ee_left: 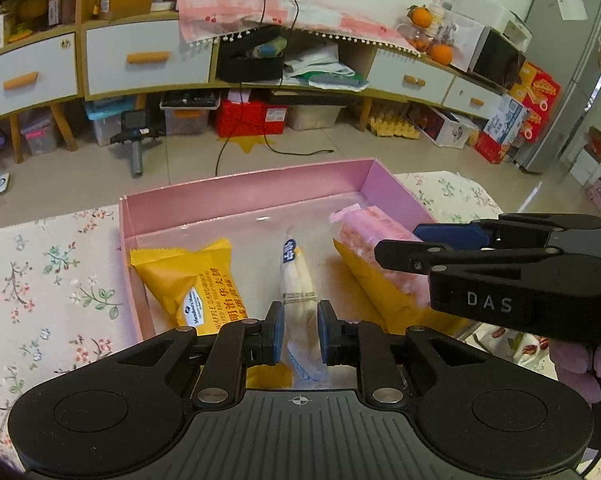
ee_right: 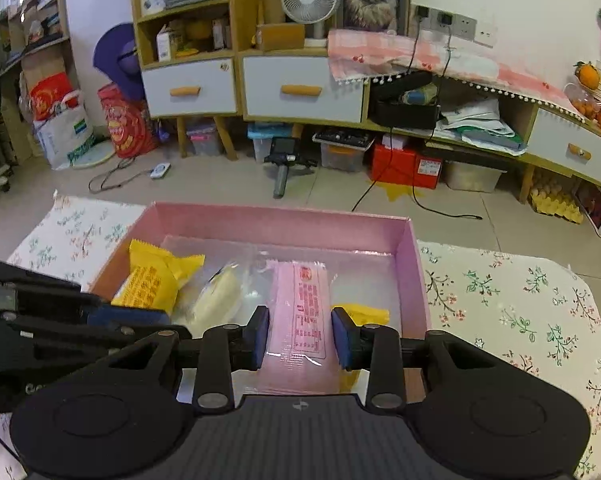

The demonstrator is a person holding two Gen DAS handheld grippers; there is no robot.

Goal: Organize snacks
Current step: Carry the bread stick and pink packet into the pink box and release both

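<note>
Yellow waffle pack (ee_left: 188,284) reads "WAFFLE SANDWICH", far-left in the glossy pink cardboard box (ee_left: 240,190) on the floral-cloth bench (ee_left: 48,280). Right tool body reads "DAS". Left gripper (ee_left: 299,330): fingers slightly apart, straddling the white crinkly sachet (ee_left: 298,280), pads not pressing. Right gripper (ee_right: 300,338): fingers apart either side of the flat pink packet (ee_right: 304,312), red print unreadable.

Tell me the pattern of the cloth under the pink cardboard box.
Floral cloth; right wrist view.
</note>
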